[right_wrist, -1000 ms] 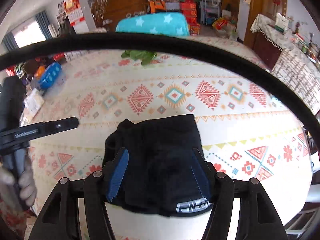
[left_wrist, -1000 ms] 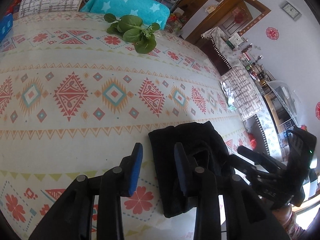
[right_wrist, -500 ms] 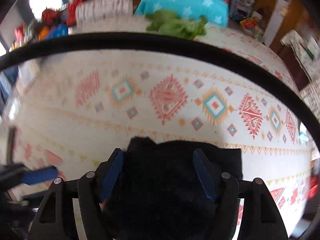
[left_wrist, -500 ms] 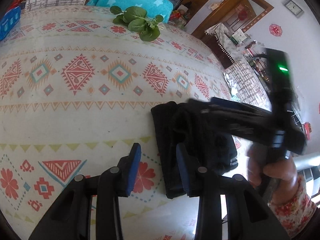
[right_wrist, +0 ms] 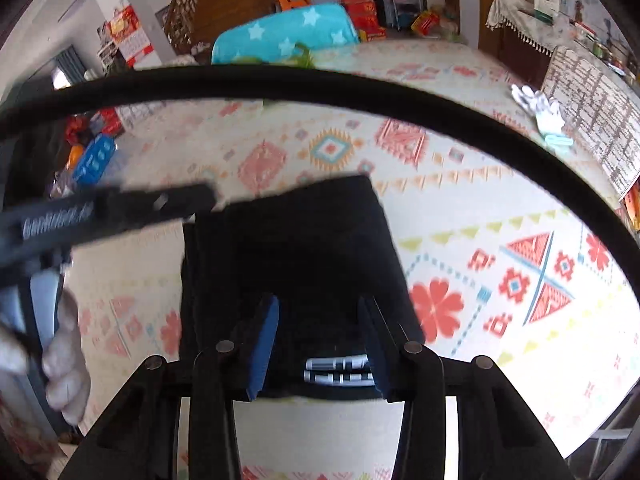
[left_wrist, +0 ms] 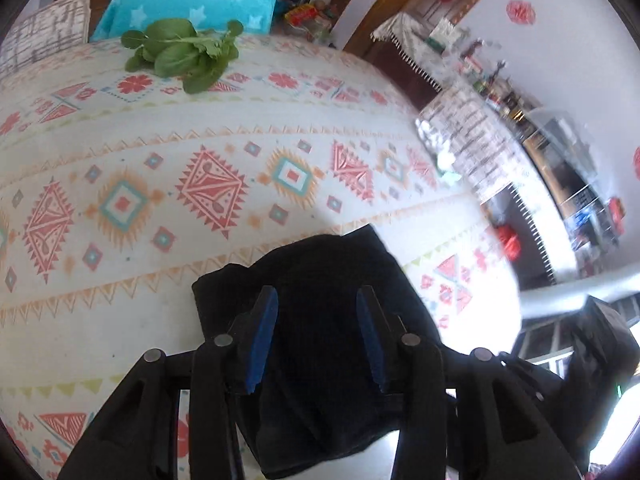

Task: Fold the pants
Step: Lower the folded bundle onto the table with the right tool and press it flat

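A: Where are the pants?

B: Black pants (left_wrist: pixel 328 320) already in a compact folded bundle on the patterned tablecloth (left_wrist: pixel 120 160), near my edge of the table. White-striped label (right_wrist: pixel 338 370) faces me in the right view.

A: Step in hand?

B: My guess: final tidy, pressing the stack flat or squaring it. To do it well I'd come down even on both sides, push flat rather than pinch, and not drag the top layer, or the fold slides open. The left side looks lumpier, layers stepped at that edge, so that's where I'd smooth.

A: Tongs?

B: Left tongs (left_wrist: pixel 316 332) wide apart over the bundle, nothing gripped. Right tongs (right_wrist: pixel 320 340) also wide, over the label end, nothing between the blue pads (right_wrist: pixel 264 344). Whether either tip touches the cloth, I can't tell.

A: Anything else?

B: Leafy greens (left_wrist: pixel 184 56) at the far side, well apart. A cable (right_wrist: pixel 320 80) arcs across the right view. White gloves (right_wrist: pixel 540 104) by the far right edge.
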